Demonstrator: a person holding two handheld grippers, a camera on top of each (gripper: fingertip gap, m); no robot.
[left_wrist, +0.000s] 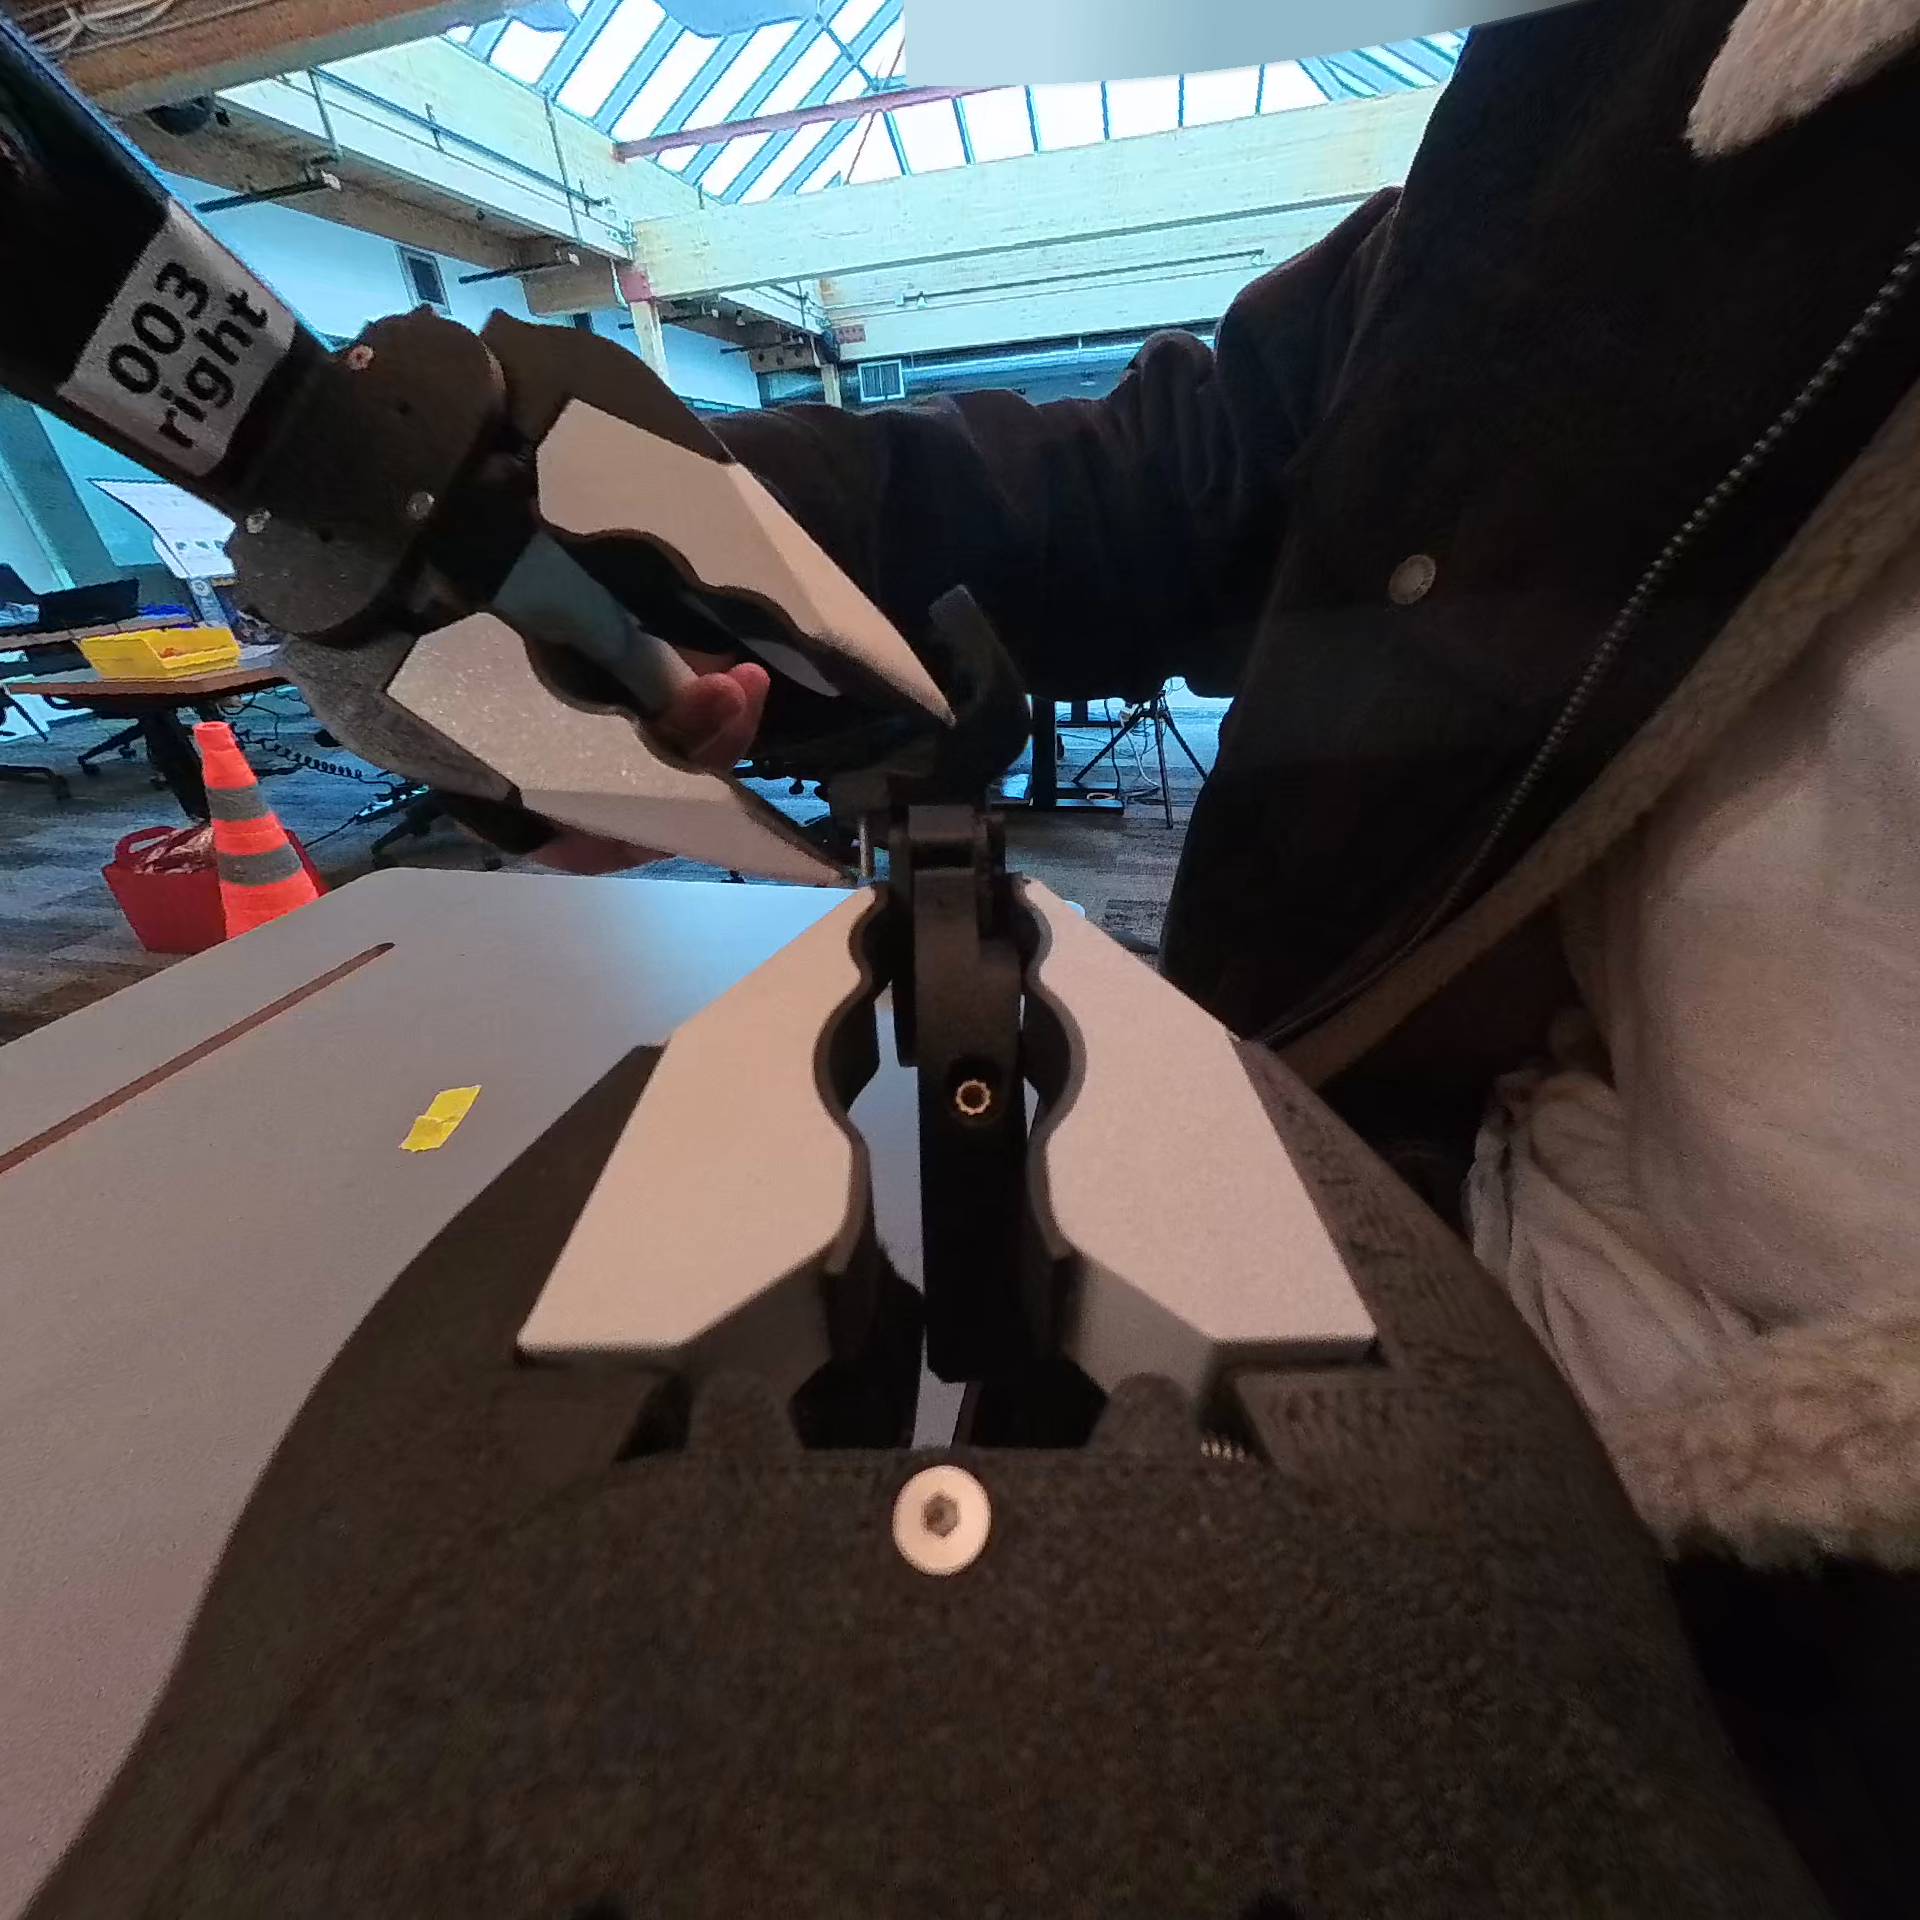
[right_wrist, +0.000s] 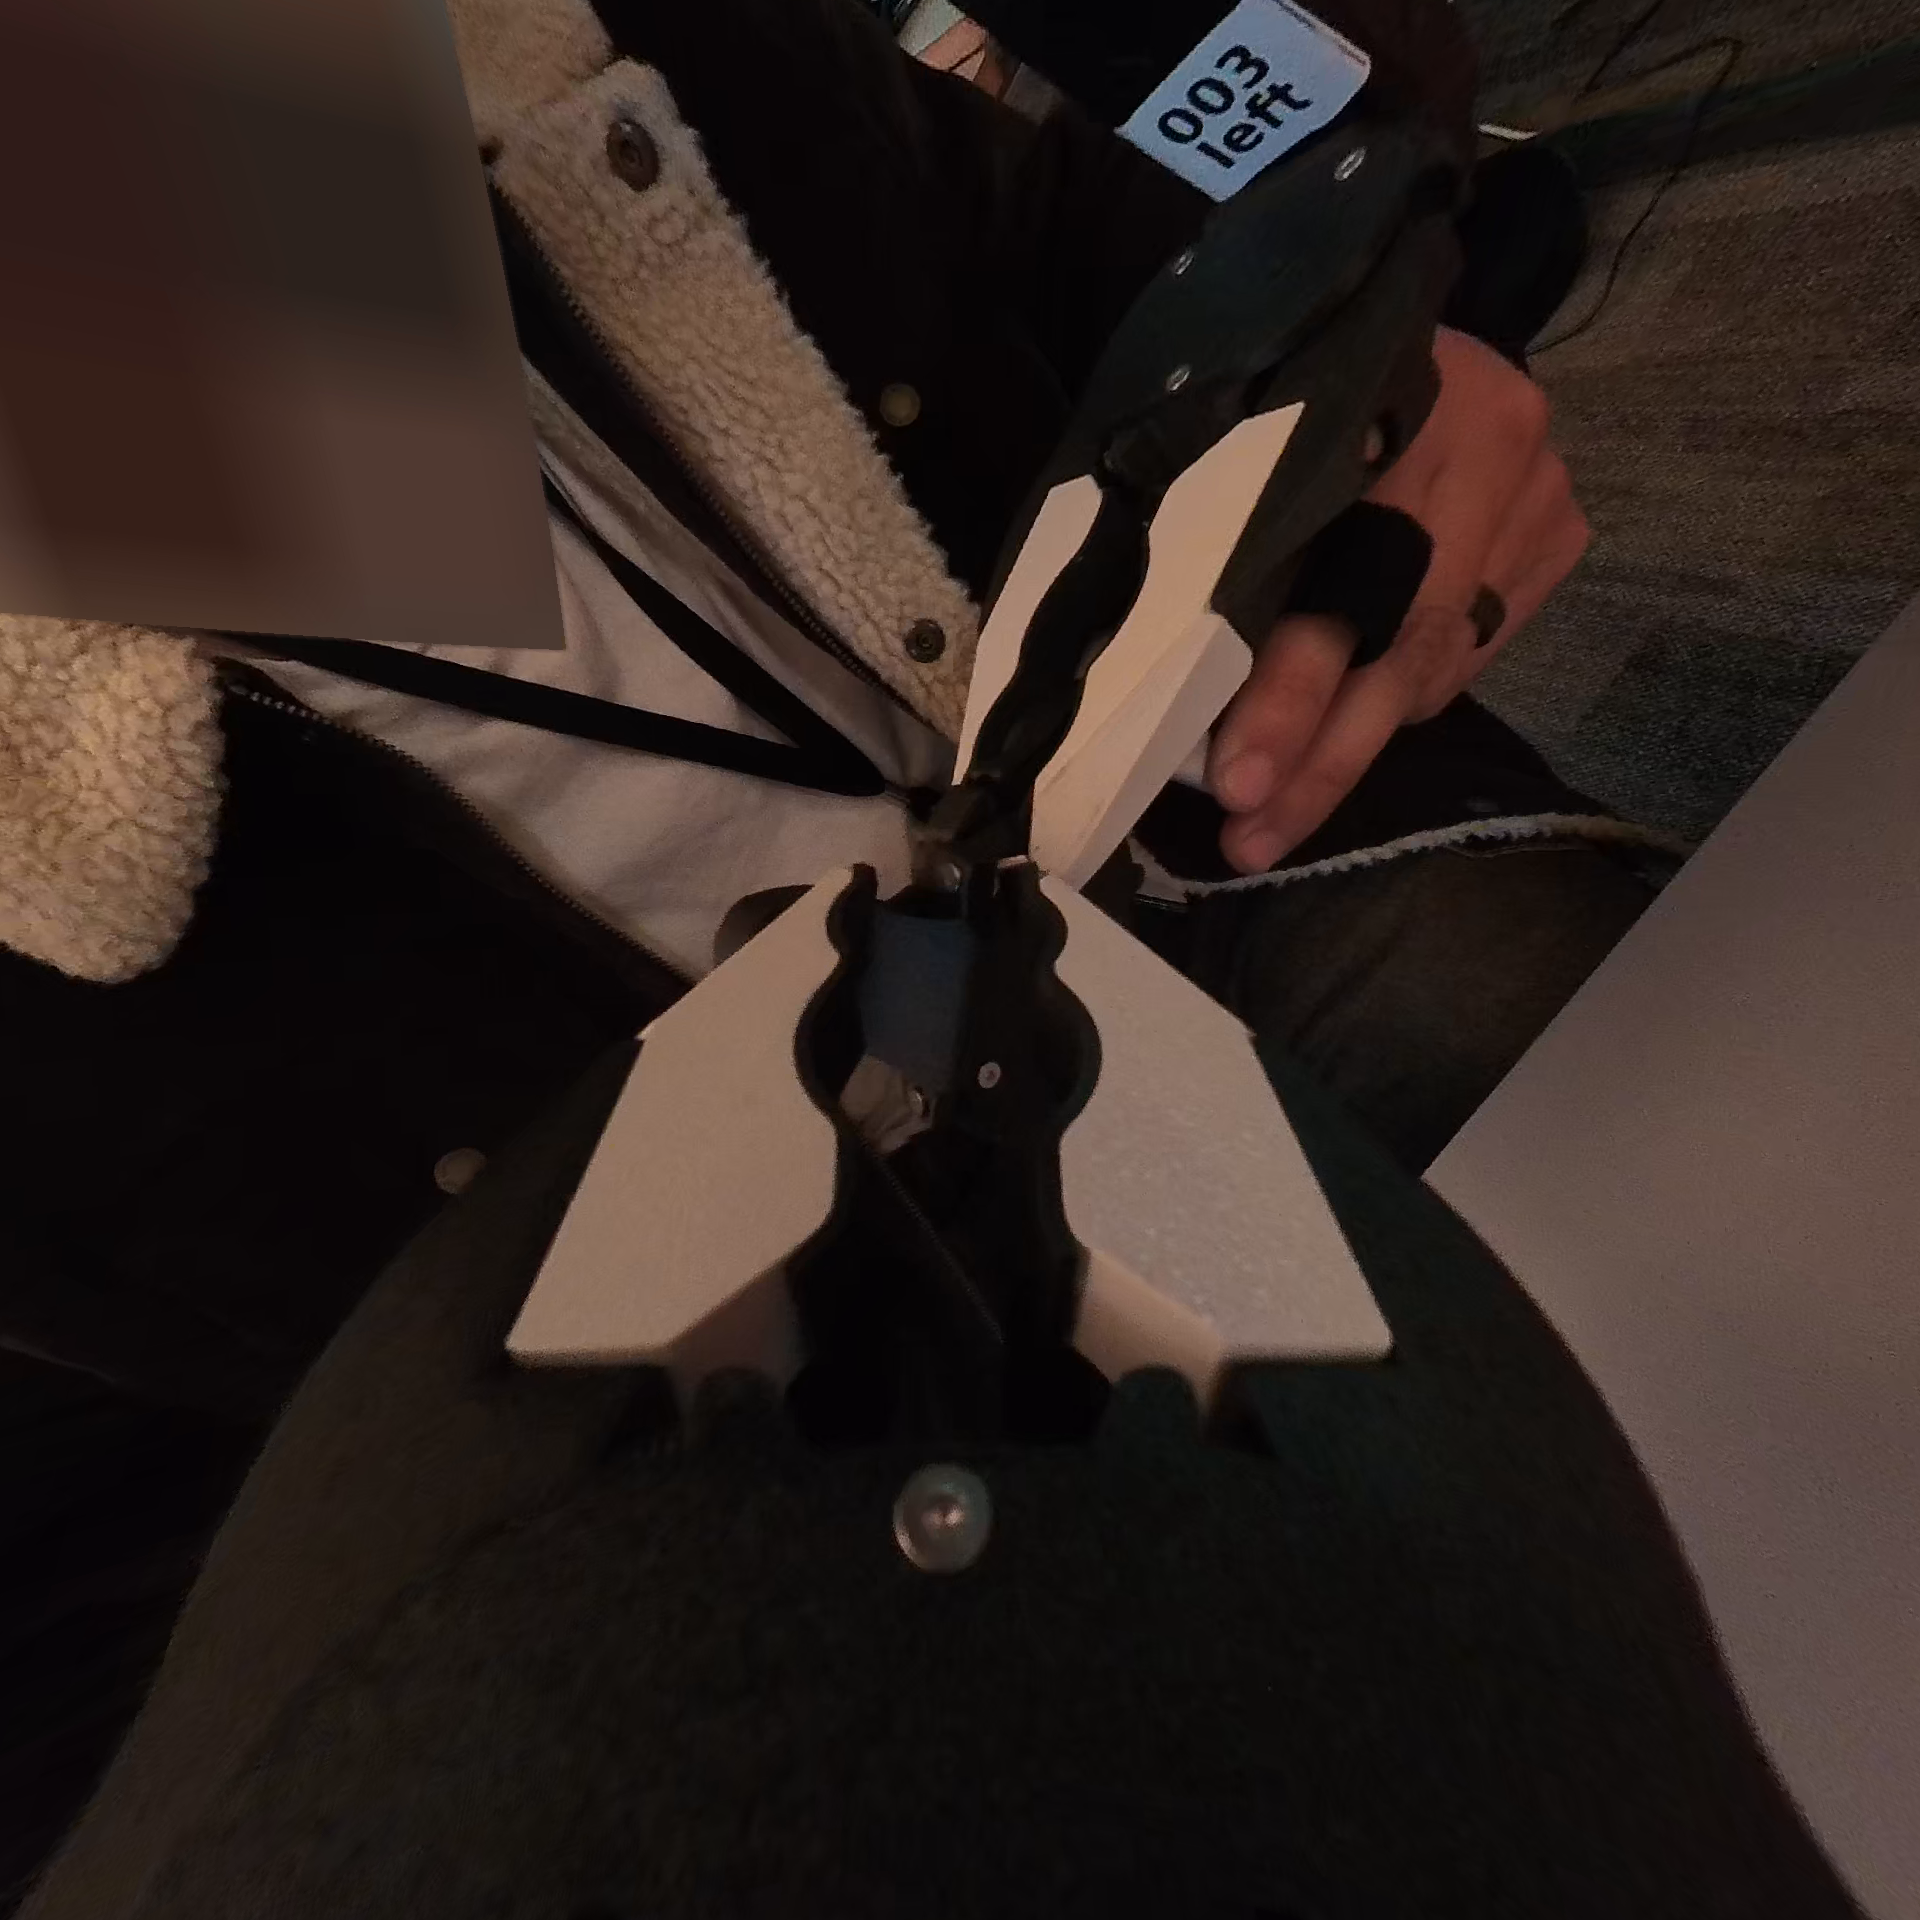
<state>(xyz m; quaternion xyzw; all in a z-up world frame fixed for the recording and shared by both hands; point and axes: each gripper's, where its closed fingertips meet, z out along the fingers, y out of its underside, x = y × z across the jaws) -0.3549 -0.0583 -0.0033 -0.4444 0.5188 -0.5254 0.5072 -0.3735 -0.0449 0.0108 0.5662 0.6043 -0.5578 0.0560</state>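
1. Between the white fingers of the left gripper (left_wrist: 951, 894), centre of the left wrist view: a black hinged bracket (left_wrist: 966, 1101) w/ a brass-ringed screw hole, standing upright. Jaws closed tight on it, pads pressing both sides.
2. Upper left, same view: right gripper (left_wrist: 902, 795) comes in at a slant, tips at the bracket's top joint. Jaws narrowed round a grey-handled tool (left_wrist: 582, 613); fingertips of a hand (left_wrist: 717, 707) show behind it.
3. Right wrist view: right gripper (right_wrist: 940, 883) has a bluish-grey handle (right_wrist: 914, 997) and a black piece w/ a small screw between its fingers, jaws part-closed on them. Dim shot, so exact contact hard to call.
4. Just beyond, left gripper (right_wrist: 1013, 800) points down to meet it tip to tip, black bracket (right_wrist: 1039, 665) clamped in its jaws; a hand (right_wrist: 1403, 623) w/ a black finger strap holds it.
5. Behind both: person in a dark jacket (left_wrist: 1507, 436) w/ fleece lining.
6. Left, near: grey table (left_wrist: 260, 1143) w/ a scrap of yellow tape (left_wrist: 442, 1117).
7. Far left, on the floor: orange cone (left_wrist: 244, 831), red bin (left_wrist: 156, 894); yellow tray (left_wrist: 161, 649) on a far desk.
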